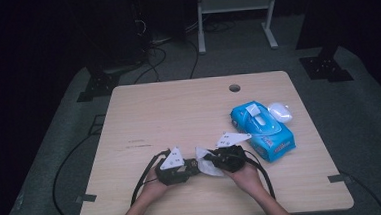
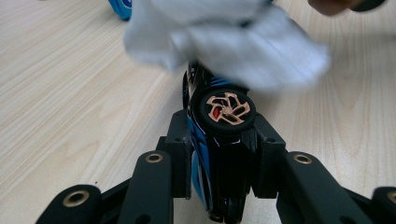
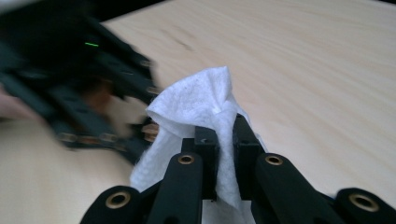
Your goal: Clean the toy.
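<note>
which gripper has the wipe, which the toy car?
The right gripper is shut on the white wipe. The left gripper clamps the blue-and-black toy car, one bronze-spoked wheel facing up; the wipe lies against the car.

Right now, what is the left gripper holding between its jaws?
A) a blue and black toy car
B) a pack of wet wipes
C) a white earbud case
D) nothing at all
A: in the left gripper view the left gripper is closed on a blue and black toy car, its wheel facing the camera, while the white wipe lies over the car's far end.
</note>
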The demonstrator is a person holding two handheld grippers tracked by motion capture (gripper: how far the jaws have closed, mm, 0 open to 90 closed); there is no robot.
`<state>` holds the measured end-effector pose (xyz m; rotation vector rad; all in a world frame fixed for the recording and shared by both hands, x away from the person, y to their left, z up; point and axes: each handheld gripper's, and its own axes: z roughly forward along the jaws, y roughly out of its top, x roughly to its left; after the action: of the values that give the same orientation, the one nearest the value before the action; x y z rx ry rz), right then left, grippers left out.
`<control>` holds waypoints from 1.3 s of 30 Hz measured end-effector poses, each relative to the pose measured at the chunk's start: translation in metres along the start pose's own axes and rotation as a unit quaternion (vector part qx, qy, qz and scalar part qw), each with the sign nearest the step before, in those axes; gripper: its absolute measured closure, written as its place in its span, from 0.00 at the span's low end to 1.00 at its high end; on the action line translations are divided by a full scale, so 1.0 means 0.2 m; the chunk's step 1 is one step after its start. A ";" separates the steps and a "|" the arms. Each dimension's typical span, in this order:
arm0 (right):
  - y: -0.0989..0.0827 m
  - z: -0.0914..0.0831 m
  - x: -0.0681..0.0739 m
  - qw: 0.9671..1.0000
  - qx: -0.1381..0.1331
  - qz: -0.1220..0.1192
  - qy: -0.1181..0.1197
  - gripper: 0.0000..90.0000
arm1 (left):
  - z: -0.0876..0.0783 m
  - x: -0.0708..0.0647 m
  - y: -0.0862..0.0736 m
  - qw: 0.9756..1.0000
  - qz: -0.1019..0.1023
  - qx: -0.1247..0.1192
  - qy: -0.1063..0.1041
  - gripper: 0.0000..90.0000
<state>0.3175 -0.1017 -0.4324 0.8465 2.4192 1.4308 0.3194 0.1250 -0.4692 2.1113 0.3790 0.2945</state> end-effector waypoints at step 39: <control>-0.02 -0.03 -0.03 0.999 -0.006 -0.018 -0.050 0.93 | -0.02 0.03 -0.01 1.000 -0.008 0.007 0.013 0.74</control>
<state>0.3184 -0.1124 -0.4333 0.8457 2.3394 1.3546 0.3225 0.1314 -0.4675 2.1185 0.4147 0.3115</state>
